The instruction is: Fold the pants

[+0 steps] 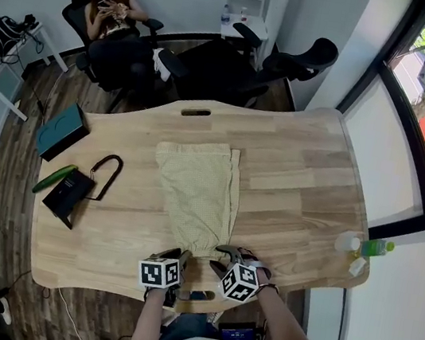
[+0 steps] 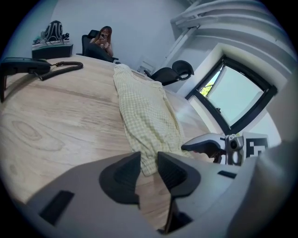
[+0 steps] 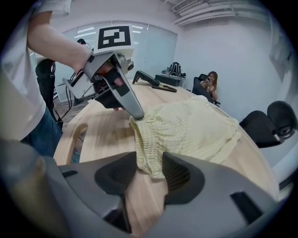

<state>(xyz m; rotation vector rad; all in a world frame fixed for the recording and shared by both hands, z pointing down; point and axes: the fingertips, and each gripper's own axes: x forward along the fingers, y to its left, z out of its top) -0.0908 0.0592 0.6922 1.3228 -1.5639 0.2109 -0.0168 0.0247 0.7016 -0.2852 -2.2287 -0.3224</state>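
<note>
The yellow pants [image 1: 197, 187] lie flat on the wooden table [image 1: 307, 181], with one end at the edge close to the person. The left gripper [image 2: 149, 162] has its jaws a little apart around one corner of that end. The right gripper [image 3: 150, 169] has its jaws wide apart around the other corner.
</note>
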